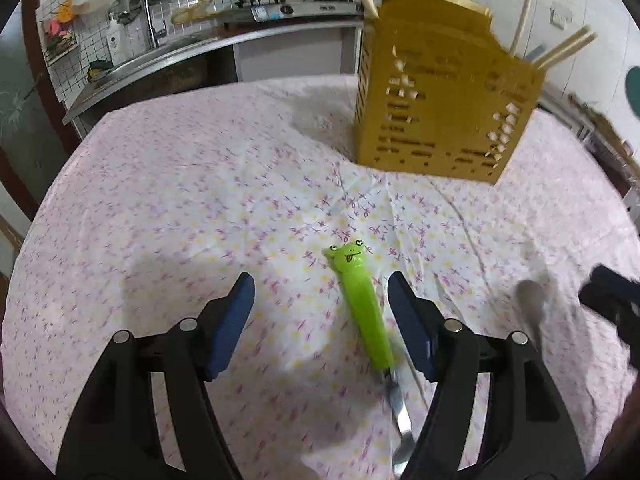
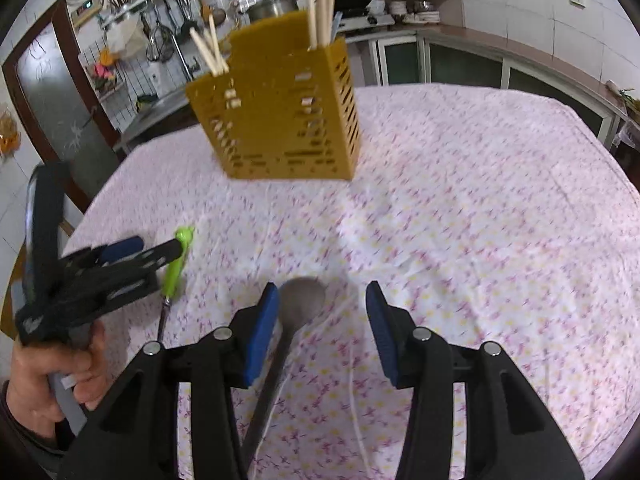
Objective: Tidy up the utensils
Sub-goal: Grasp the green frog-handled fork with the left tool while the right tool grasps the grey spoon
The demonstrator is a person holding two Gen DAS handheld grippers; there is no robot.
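A green frog-handled utensil (image 1: 365,309) lies on the flowered tablecloth (image 1: 168,208), its metal end (image 1: 400,412) pointing towards me. My left gripper (image 1: 321,312) is open just above the cloth, and the green handle sits between its blue pads, nearer the right one without touching it. A grey metal spoon (image 2: 301,300) lies on the cloth, and my right gripper (image 2: 322,314) is open around its bowl, which is close to the left pad (image 2: 262,324). A yellow slotted utensil holder (image 1: 440,96) (image 2: 280,116) stands behind, holding chopsticks (image 2: 320,0).
The right wrist view shows the left gripper (image 2: 108,268) and the hand (image 2: 52,376) holding it, low on the left beside the green utensil (image 2: 176,264). The spoon (image 1: 530,308) and the right gripper (image 1: 608,300) show at the right in the left wrist view. Kitchen counters, a sink and a stove (image 1: 280,8) lie beyond the table.
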